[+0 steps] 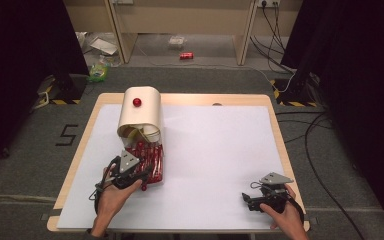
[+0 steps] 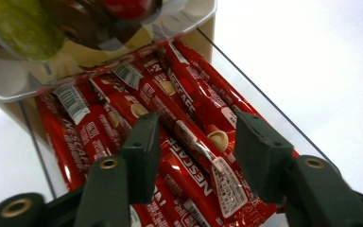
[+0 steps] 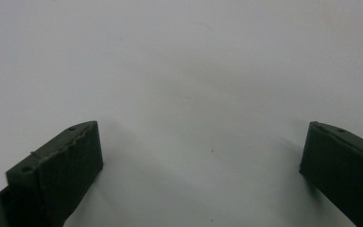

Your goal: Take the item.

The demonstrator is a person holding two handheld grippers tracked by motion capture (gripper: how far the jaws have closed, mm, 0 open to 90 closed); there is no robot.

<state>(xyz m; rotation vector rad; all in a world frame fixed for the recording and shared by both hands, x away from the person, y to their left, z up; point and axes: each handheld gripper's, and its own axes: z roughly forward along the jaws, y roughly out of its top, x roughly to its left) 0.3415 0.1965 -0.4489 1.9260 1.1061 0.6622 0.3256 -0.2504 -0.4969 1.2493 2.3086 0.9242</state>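
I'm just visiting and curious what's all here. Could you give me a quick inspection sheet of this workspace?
Surface: wooden table under a white sheet.
Job's things: clear box of red coffee sticks, its cream lid with a red knob raised.
Clutter: nothing seen on the table.
Grippers: left gripper over the sticks, jaws astride one, not pressing; right gripper open above bare sheet.
Cables: several on the floor at right.
Surroundings: grey carpet, red can, litter, black curtains.
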